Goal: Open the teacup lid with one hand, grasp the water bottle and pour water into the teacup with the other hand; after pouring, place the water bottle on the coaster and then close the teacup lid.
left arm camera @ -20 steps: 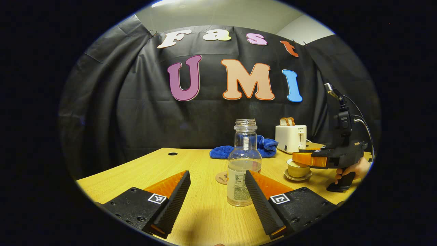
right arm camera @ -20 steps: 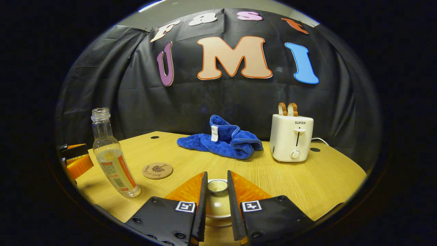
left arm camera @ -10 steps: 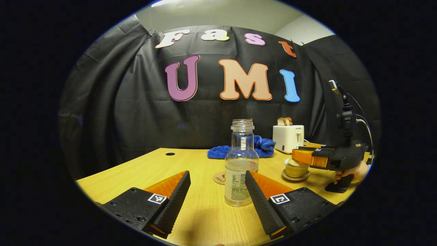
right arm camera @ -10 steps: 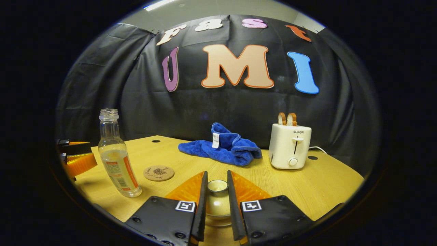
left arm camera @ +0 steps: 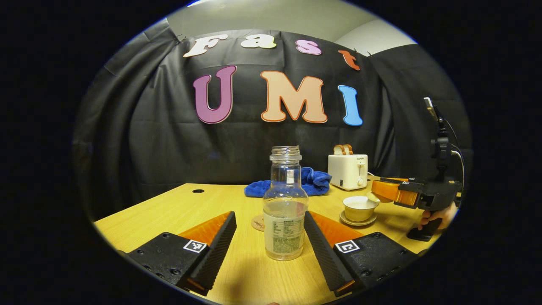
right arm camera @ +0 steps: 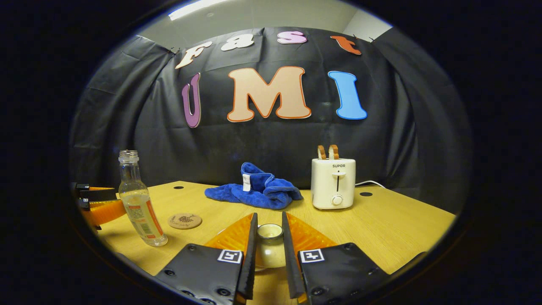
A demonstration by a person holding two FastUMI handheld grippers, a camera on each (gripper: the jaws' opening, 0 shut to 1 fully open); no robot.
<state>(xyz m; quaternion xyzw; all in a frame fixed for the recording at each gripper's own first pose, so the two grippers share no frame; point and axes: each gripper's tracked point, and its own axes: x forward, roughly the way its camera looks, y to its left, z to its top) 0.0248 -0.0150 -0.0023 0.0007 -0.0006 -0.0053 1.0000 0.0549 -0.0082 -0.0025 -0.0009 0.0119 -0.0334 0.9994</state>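
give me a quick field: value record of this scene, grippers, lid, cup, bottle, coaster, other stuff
left hand-held gripper: open, fingers either side of the water bottle, not pressing it
right hand-held gripper: shut on the teacup lid
teacup lid: off the cup, held up and to one side of it
teacup: uncovered, on its saucer
water bottle: upright on the table, uncapped, partly filled
coaster: bare, behind the bottle
other: blue cloth, toaster with bread

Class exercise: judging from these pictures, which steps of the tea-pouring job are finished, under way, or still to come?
Done: the right gripper holds the lid off the teacup. Under way: the open left gripper straddles the water bottle, not yet gripping. Left: pouring, bottle onto the coaster, closing the lid.
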